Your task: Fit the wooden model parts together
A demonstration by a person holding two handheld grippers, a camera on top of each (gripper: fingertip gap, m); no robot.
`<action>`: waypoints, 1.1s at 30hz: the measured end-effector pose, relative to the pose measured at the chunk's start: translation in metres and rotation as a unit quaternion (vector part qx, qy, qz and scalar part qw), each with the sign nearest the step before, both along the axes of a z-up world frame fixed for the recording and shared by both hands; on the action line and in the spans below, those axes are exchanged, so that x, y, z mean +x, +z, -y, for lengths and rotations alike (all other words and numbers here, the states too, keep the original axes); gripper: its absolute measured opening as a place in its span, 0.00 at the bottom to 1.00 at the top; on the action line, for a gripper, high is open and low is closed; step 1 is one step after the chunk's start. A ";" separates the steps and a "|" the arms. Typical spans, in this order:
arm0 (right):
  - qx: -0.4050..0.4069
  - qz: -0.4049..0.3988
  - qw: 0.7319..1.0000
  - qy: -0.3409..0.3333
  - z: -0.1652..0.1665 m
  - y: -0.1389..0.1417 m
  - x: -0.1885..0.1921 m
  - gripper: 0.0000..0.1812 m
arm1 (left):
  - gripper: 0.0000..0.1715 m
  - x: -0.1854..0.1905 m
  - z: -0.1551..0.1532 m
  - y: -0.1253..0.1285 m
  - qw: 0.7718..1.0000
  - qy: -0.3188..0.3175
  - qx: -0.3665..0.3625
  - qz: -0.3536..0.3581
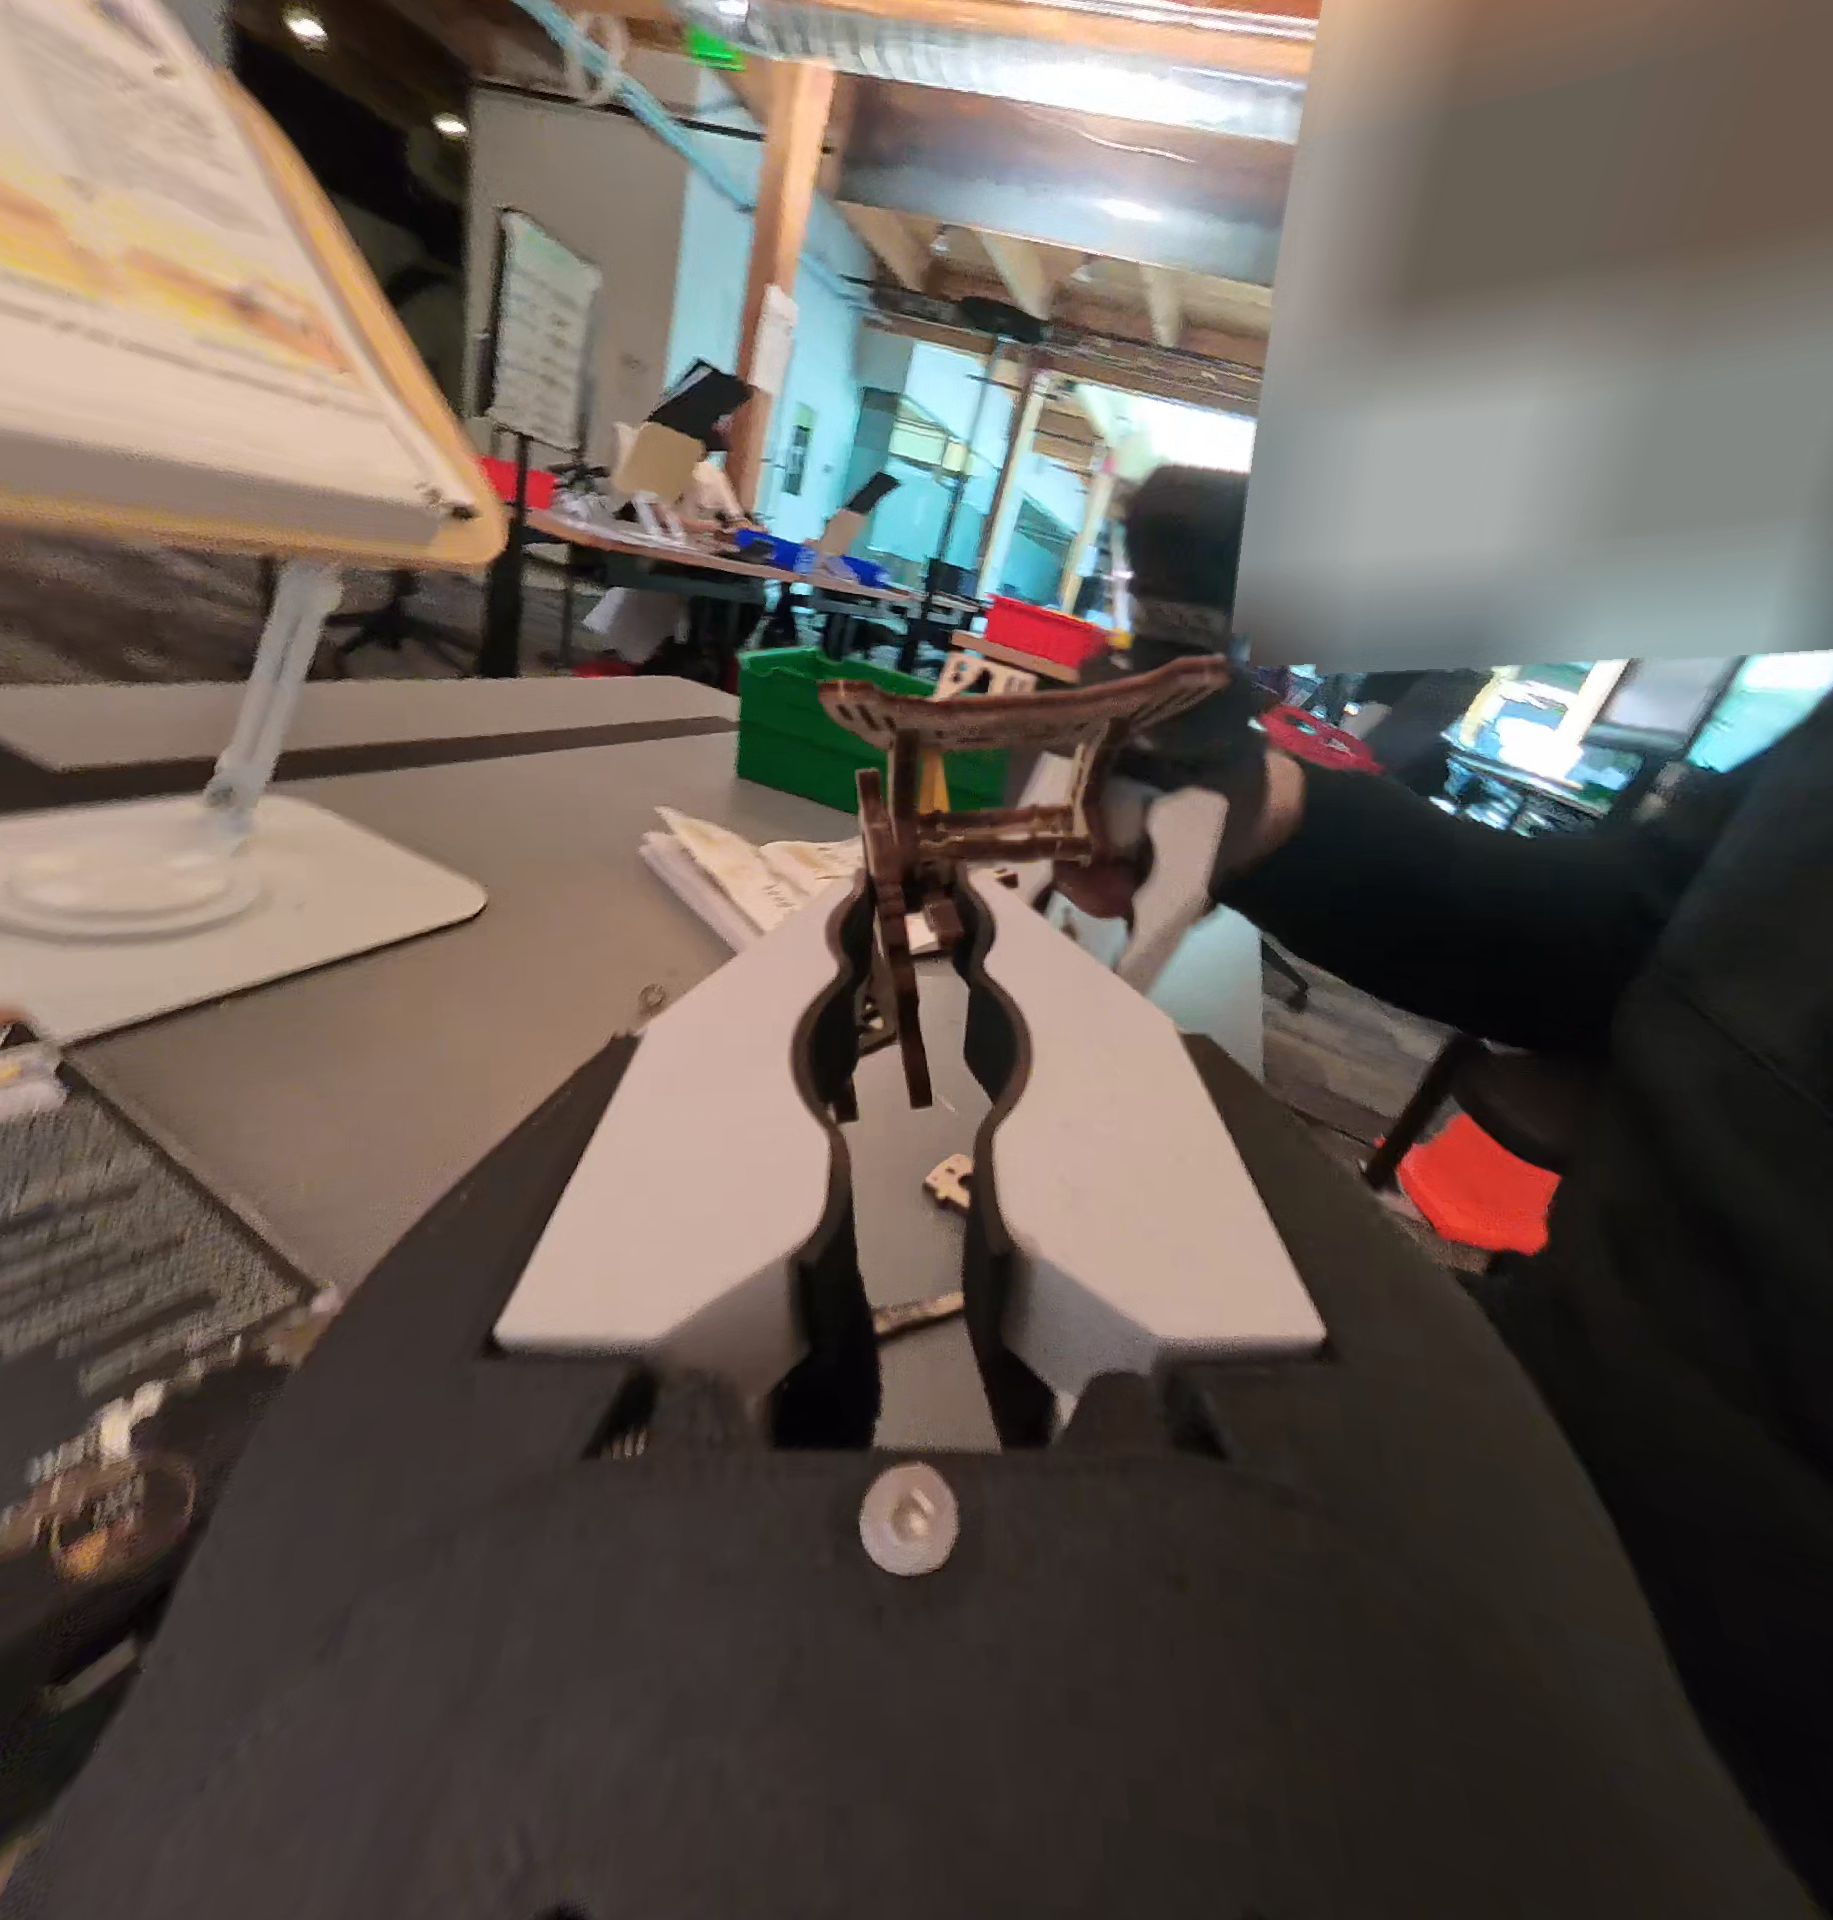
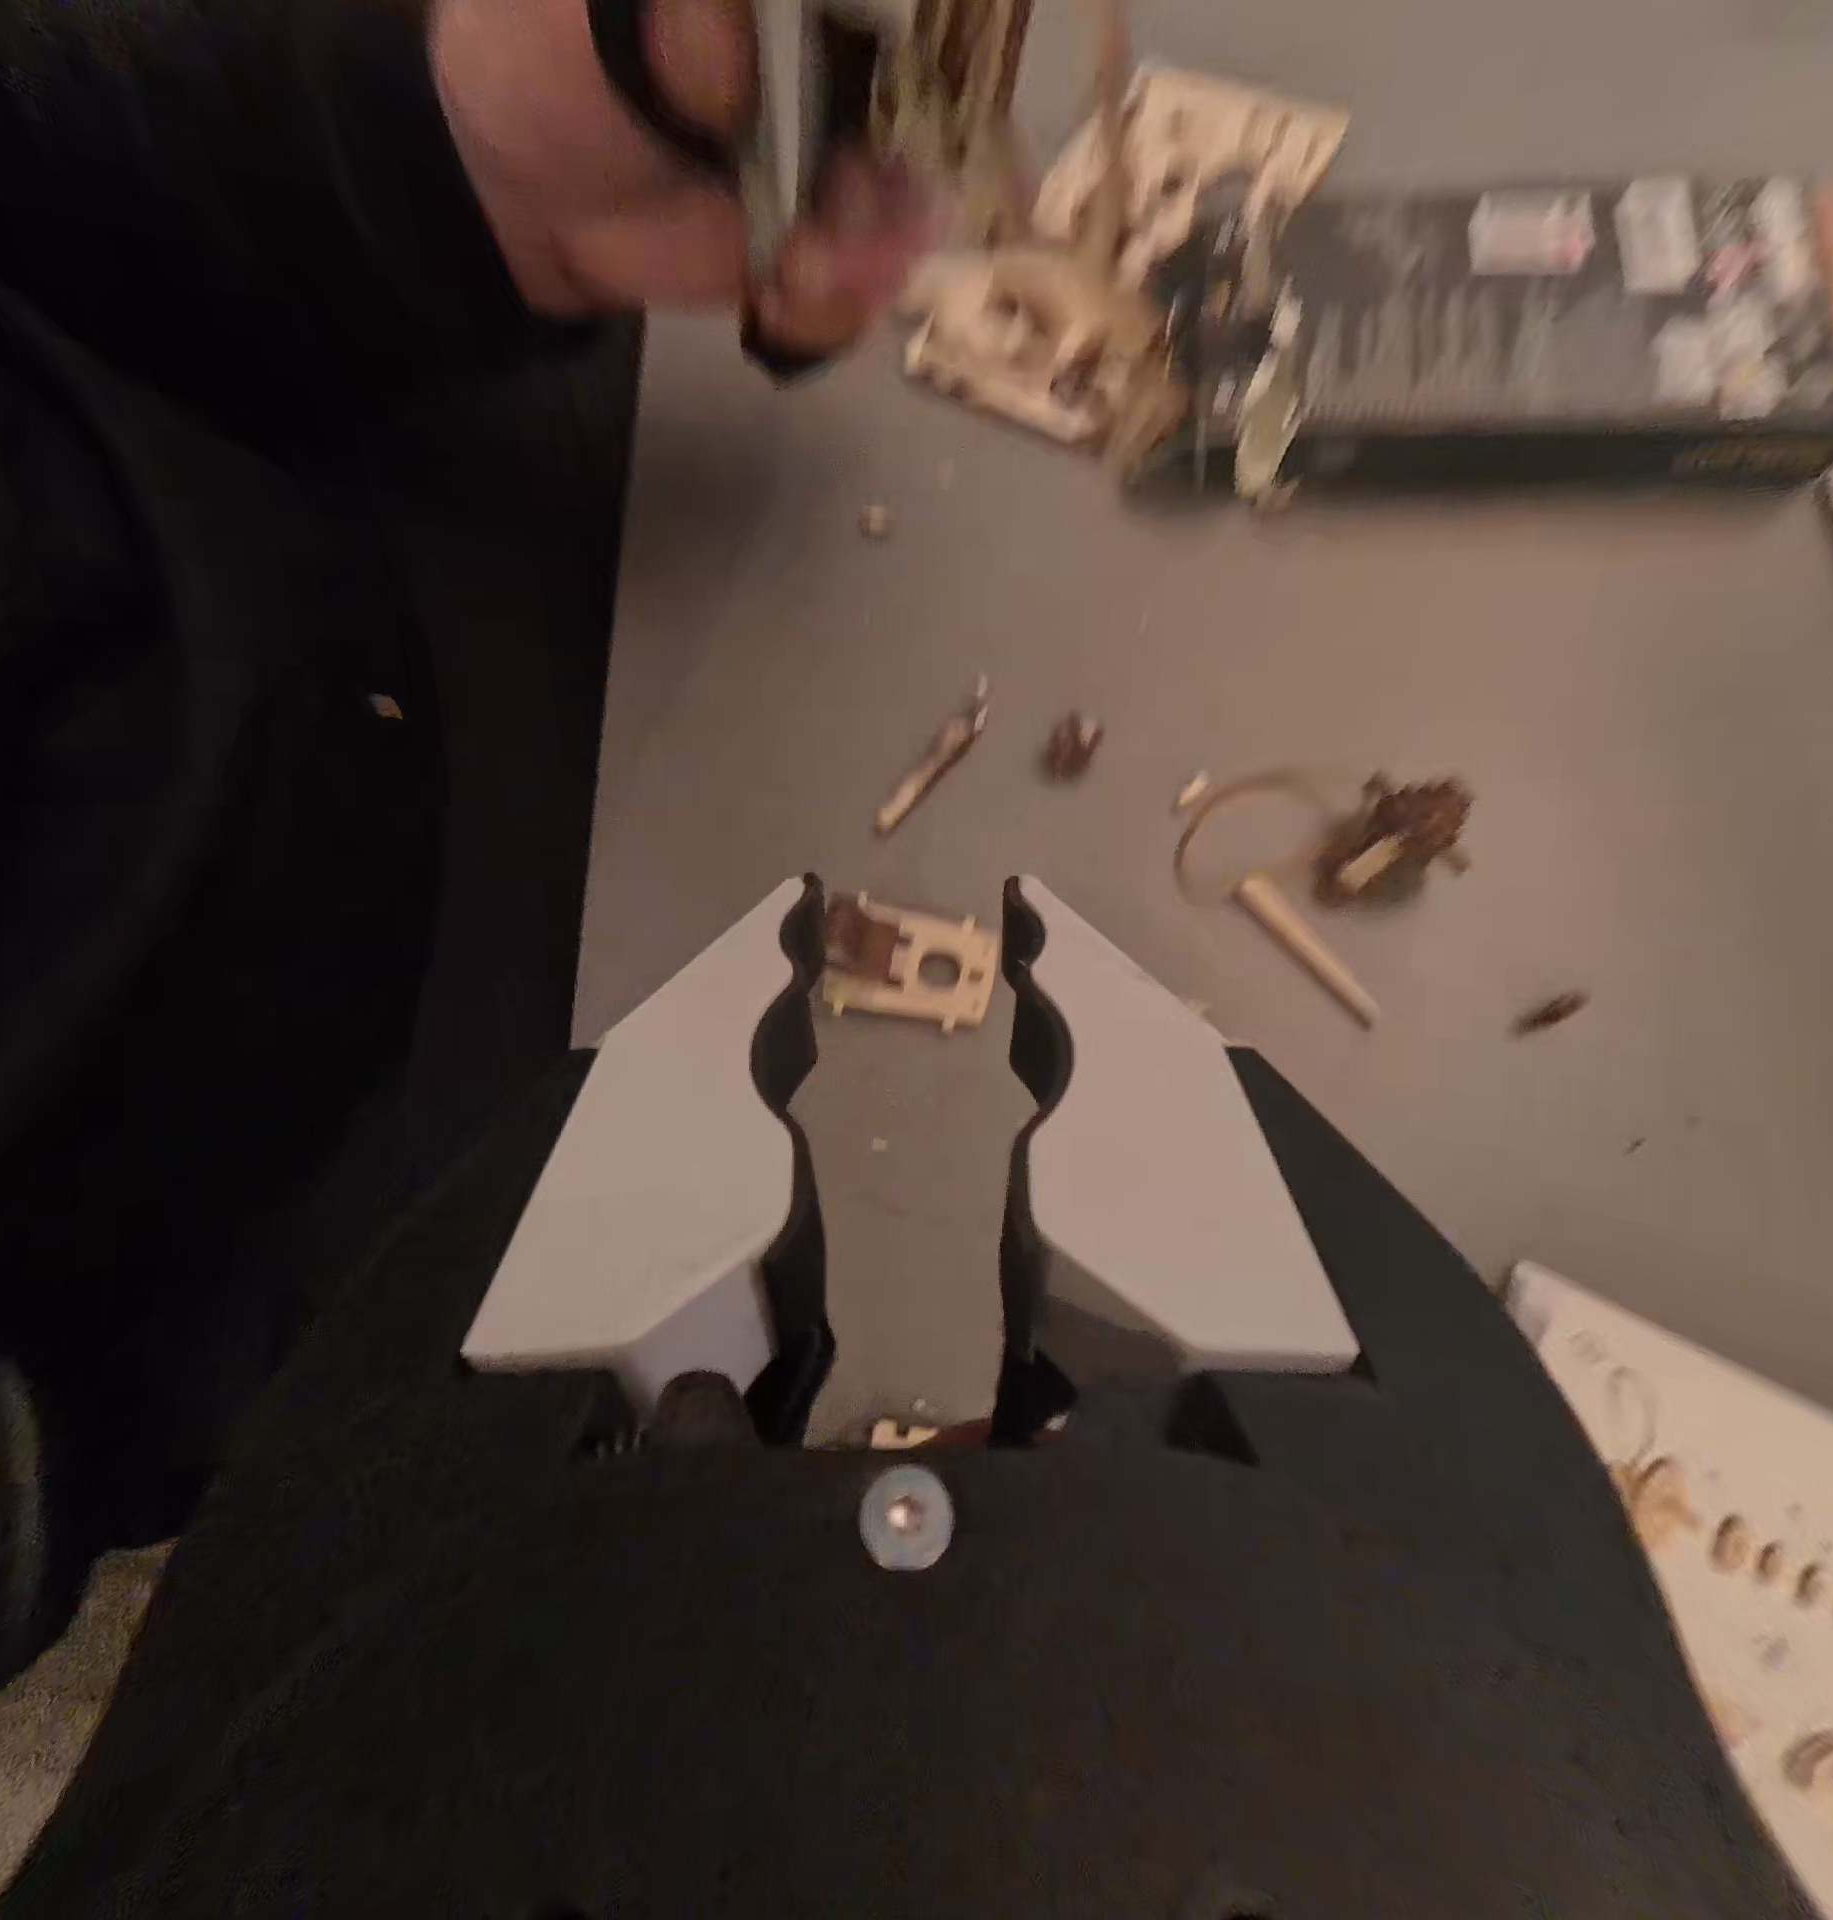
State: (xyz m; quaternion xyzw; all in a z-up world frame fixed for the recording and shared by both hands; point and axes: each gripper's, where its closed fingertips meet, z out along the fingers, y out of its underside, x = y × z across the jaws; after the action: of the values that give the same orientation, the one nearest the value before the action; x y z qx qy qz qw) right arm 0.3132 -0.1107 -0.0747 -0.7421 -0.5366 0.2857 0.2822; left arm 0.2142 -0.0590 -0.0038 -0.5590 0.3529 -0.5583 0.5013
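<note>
Two grippers — left gripper clenched on the wooden model, right gripper released above a flat part.

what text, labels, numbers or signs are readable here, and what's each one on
Nothing is legible enough to quote.
Instruction booklet on the white stand: printed text, too blurred to read.
Black box on the table: labels and print, too blurred to read.
Whiteboard in the background: writing too small to read.
Green ceiling sign: too blurred to read.
</note>
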 end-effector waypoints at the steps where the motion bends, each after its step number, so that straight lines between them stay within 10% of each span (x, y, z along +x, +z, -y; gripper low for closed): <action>1: 0.009 0.021 1.000 -0.006 0.007 -0.015 0.002 0.17 | 0.07 -0.002 -0.002 -0.006 1.000 0.019 -0.013 -0.004; 10: 0.078 0.052 0.994 -0.054 0.013 -0.069 -0.020 0.07 | 0.07 -0.002 -0.003 -0.037 0.988 0.078 -0.129 0.024; 21: 0.030 -0.081 0.991 -0.105 -0.009 -0.016 -0.050 0.03 | 0.07 0.003 -0.003 -0.052 0.980 0.120 -0.156 -0.008; 33: -0.043 -0.145 0.977 -0.150 -0.044 -0.023 -0.089 0.02 | 0.07 -0.027 -0.014 -0.073 0.960 0.222 -0.157 -0.072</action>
State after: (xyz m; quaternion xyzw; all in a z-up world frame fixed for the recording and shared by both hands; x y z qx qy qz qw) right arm 0.2237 -0.0663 -0.0981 -0.7764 -0.3599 0.3670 0.3647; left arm 0.1876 -0.0448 -0.0764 -0.7334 0.1630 -0.4401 0.4918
